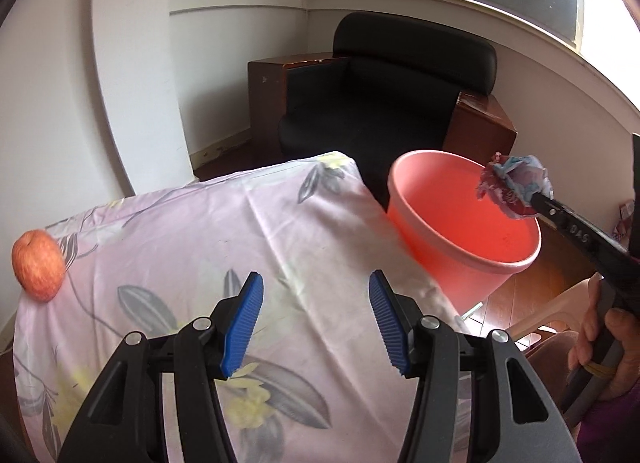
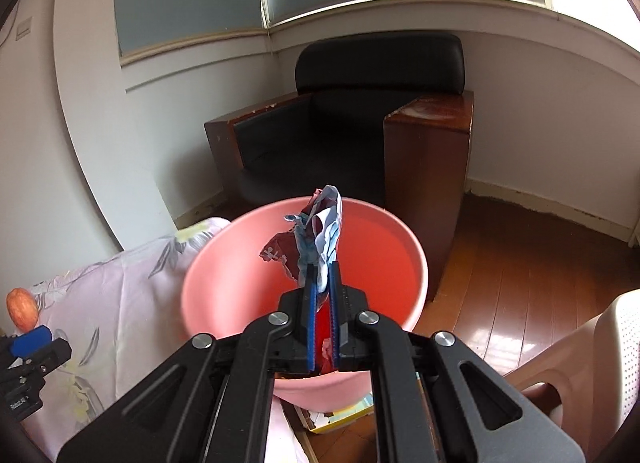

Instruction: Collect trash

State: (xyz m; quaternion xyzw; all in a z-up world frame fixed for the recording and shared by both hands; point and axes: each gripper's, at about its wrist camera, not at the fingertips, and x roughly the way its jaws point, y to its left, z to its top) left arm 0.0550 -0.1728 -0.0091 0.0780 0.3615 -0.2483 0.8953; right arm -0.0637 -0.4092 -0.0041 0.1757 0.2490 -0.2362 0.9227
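Right gripper (image 2: pixel 322 275) clamped on a crumpled wrapper (image 2: pixel 316 231), blue, white and dark red, held over the open mouth of the pink bin (image 2: pixel 224 263). From the left wrist view the wrapper (image 1: pixel 514 191) hangs above the bin's far-right rim (image 1: pixel 460 223), inside its outline, not yet let go.

Left gripper (image 1: pixel 316 315) hovers over the table (image 1: pixel 280 223) with jaws wide apart, nothing between them.

Progress: this piece looks one release away from done. Bin interior looks bare from both views, though its bottom is partly hidden by the wrapper and gripper. No other trash seen on the floral cloth. An apple (image 1: pixel 38 265) sits at the table's left edge, well apart from the bin (whole fruit, likely not trash, but cannot say).

Surroundings: black armchair (image 2: pixel 360 123) with wooden sides behind the bin, wood floor (image 2: pixel 540 263), a beige plastic chair (image 2: pixel 600 343) at lower right. The bin stands just beside the table's right edge, touching or nearly so.

Obstacles: none between wrapper and bin. Only risk I judge is the wrapper snagging on the ridged pads as they part, or drifting past the rim
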